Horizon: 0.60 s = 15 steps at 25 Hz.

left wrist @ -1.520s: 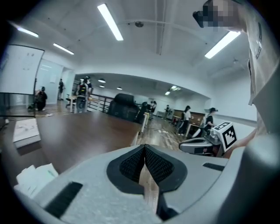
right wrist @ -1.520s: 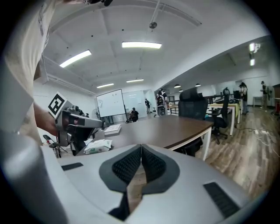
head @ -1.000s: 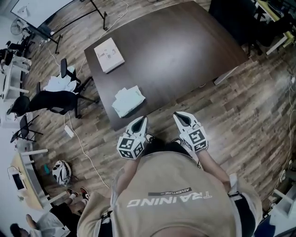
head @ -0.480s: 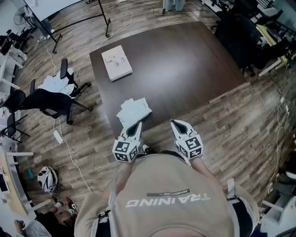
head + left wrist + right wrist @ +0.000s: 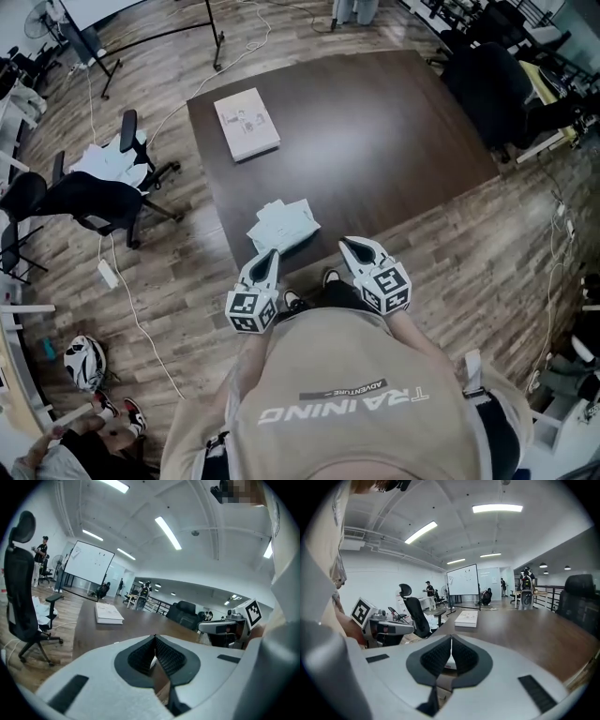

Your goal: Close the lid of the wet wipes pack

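Note:
The wet wipes pack (image 5: 283,223) is a pale, flat packet lying near the front edge of the dark brown table (image 5: 375,141); its lid is too small to make out. My left gripper (image 5: 271,254) is held low in front of the table edge, its tip just short of the pack, jaws shut with nothing in them. To the pack's right, my right gripper (image 5: 346,245) is also shut and empty. In the left gripper view the left gripper (image 5: 154,637) points along the tabletop. The right gripper (image 5: 451,638) does the same in its own view.
A white flat box (image 5: 247,124) lies at the table's far left and also shows as the box (image 5: 467,618). Black office chairs (image 5: 103,197) stand left of the table, and more chairs (image 5: 492,80) stand at the right. Cables run over the wooden floor (image 5: 159,300).
The person has stepped up to the table. Both grippers have come forward to its front edge, and the left one now reaches almost to the pack. Both stay shut.

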Available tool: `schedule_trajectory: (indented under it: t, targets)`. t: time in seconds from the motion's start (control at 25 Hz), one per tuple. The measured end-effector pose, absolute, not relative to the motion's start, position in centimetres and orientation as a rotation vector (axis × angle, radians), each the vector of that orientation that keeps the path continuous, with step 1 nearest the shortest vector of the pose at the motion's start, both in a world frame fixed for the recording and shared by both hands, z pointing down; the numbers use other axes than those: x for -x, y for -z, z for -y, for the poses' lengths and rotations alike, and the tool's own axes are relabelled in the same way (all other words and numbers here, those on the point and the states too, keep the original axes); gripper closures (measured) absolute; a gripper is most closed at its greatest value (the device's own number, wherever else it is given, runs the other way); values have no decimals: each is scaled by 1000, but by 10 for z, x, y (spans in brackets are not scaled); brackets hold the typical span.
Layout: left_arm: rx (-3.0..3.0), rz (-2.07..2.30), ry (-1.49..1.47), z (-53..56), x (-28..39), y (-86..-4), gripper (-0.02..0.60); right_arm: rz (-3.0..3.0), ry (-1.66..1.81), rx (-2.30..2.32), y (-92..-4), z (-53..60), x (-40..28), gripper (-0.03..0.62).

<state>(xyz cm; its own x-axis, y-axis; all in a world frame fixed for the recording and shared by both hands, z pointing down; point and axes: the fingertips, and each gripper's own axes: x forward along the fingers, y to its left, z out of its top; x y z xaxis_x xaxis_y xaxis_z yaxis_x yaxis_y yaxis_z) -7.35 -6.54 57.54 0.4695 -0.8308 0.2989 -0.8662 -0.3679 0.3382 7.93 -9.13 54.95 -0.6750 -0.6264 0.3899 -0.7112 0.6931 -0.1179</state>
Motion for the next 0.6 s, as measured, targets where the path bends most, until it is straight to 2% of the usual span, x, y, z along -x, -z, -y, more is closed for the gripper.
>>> schedule_trajectory:
  t: [0.32,0.6]
  targets:
    - [-2185,1497,-36,63,87,-597,572,2478,-346,-888,-569,101,-71,579]
    - [-2053,1585,-84,65,100,-611,572,2525,-482,-758,-589,139,-50,579]
